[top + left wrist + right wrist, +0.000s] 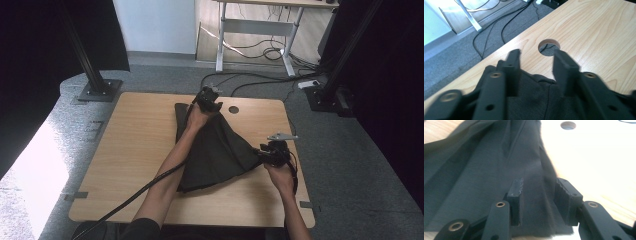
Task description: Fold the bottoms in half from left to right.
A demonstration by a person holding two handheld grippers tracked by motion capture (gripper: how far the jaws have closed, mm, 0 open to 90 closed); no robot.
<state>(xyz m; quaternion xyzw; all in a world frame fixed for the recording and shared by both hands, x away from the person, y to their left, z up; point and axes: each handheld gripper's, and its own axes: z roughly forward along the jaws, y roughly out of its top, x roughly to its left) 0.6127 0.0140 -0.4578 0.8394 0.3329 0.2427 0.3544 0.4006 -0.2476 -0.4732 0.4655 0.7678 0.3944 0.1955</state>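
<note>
Here, a soft dark grey cloth [215, 152] with long folds is spread in the middle of the high view on a pale wooden table [135, 150]. The left gripper [536, 62] is held wide open over the cloth's far edge, near a round hole [549, 47]. The right gripper [539, 192] is held open too, with cloth between its ridged jaws.
</note>
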